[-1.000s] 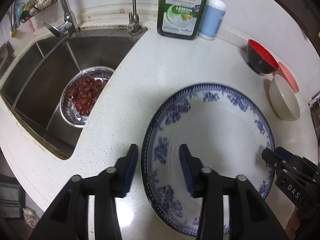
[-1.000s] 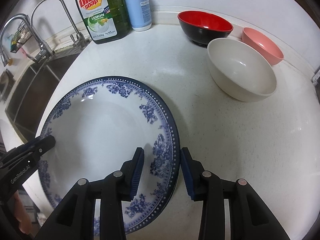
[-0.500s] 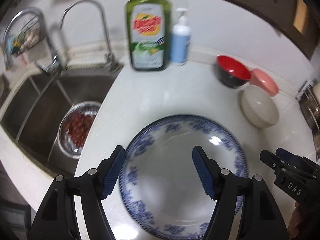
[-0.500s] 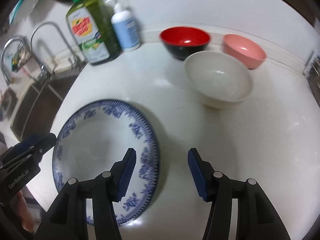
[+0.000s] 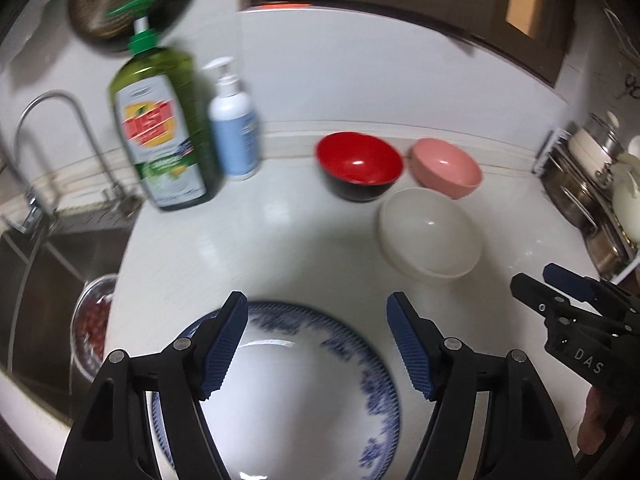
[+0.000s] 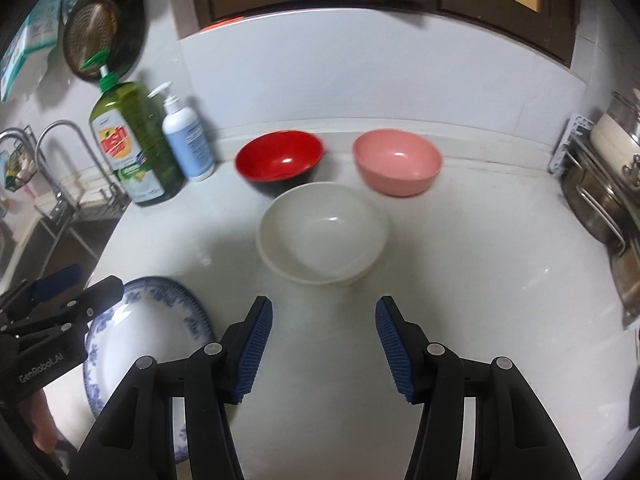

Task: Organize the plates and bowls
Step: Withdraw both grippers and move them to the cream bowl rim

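From the left wrist, the left gripper (image 5: pixel 316 344) hangs above the blue-patterned plate (image 5: pixel 304 396), its fingers (image 5: pixel 224 344) spread wide with nothing between them; the jaws have just been opening, and the plate lies flat on the white bench (image 5: pixel 280 240) below, free of the pads. Further back sit the red bowl (image 5: pixel 359 165) and the pink bowl (image 5: pixel 445 167) side by side near the wall, with the white bowl (image 5: pixel 430 234) just in front of them. The dish soap bottle (image 5: pixel 160 136) and a white pump bottle (image 5: pixel 233 120) stand at the rear beside the sink (image 5: pixel 44 280). The right gripper (image 5: pixel 560 296) pokes in at the right edge. Over to the right wrist: that gripper (image 6: pixel 324 348) is parted too, holding nothing, bare bench between its fingers (image 6: pixel 394 348), jaws just opened. The white bowl (image 6: pixel 322 238) sits straight ahead, the red bowl (image 6: pixel 279 160) and pink bowl (image 6: pixel 398 166) behind it. The plate (image 6: pixel 144 344) rests low on the left, partly under the left gripper (image 6: pixel 80 292).
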Tool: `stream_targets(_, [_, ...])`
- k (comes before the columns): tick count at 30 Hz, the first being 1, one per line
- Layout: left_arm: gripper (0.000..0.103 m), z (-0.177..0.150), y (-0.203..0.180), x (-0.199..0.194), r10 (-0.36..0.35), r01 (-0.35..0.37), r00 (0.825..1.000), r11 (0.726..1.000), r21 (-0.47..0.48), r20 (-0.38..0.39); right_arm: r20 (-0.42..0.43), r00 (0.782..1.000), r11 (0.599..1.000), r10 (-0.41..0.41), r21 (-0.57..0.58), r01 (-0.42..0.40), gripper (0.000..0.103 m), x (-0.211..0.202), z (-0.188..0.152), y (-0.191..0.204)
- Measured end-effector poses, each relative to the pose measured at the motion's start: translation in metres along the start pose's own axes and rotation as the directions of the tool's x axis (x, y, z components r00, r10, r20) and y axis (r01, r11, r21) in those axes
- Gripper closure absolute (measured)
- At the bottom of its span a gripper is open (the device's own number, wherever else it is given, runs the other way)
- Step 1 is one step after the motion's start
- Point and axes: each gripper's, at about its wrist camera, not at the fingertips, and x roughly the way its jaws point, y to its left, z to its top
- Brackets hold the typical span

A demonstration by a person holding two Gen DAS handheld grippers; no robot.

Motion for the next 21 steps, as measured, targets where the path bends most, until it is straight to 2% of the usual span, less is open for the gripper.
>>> stream_targets(4, [0.032, 0.013, -0.015, 0.01, -0.019, 0.02, 1.0, 0.999, 0.035, -0.007, 0.004, 1.0, 0.999, 0.006, 0.033, -0.006, 0.048, 0.004, 0.006, -0.015])
stream_targets(11, [0.032, 0.034, -0.034, 0.034, -0.028, 0.03, 0.999, 0.996, 0.081, -0.031, 0.003, 1.0, 0.996, -0.031, 0.079, 0.03, 0.048, 0.017, 0.018, -0.037])
stream_targets(21, [0.035, 0.053, -0.041, 0.085, -0.029, 0.038, 0.995, 0.995, 0.092, -0.1, -0.06, 0.998, 0.994, -0.032, 0.106, 0.039, 0.048, 0.058, 0.032, -0.055])
